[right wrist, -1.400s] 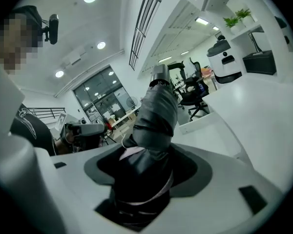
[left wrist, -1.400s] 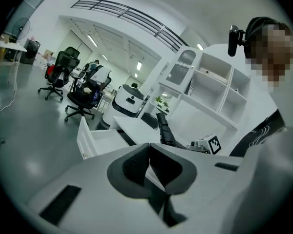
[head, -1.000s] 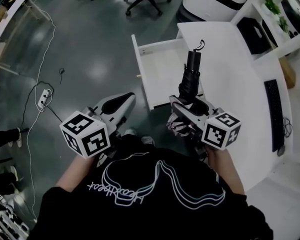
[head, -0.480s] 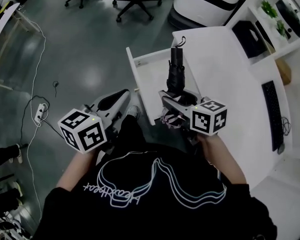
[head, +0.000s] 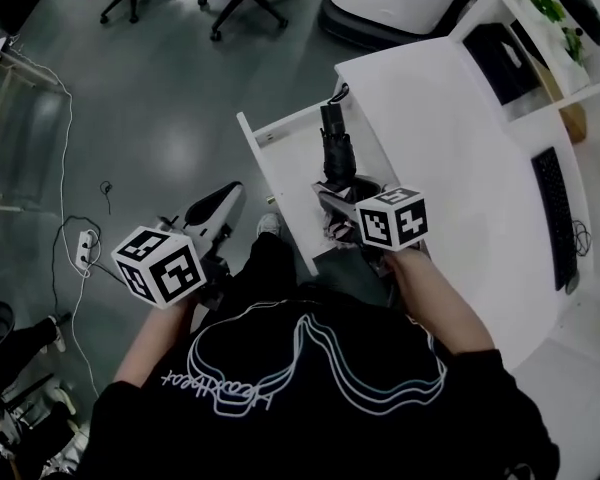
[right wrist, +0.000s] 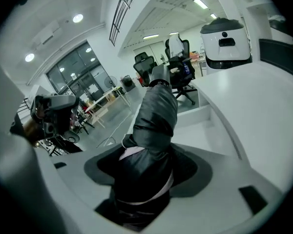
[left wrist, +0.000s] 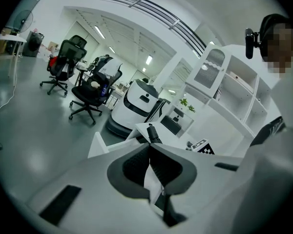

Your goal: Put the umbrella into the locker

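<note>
Right gripper [head: 338, 192], jaws on black umbrella [head: 333, 148], seemingly over white drawer [head: 285, 163]; left gripper [head: 220, 200] jaws together; grey floor [head: 160, 88].

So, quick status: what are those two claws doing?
Right gripper shut on folded umbrella, at the open drawer. Left gripper shut, empty. Nothing seen blocking the drawer.

folded black umbrella [head: 333, 148] — tilted over the open white locker drawer [head: 280, 173].

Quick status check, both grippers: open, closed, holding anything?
Left gripper: closed, pads together at the tips, holding nothing.
Right gripper: closed on the folded black umbrella.
</note>
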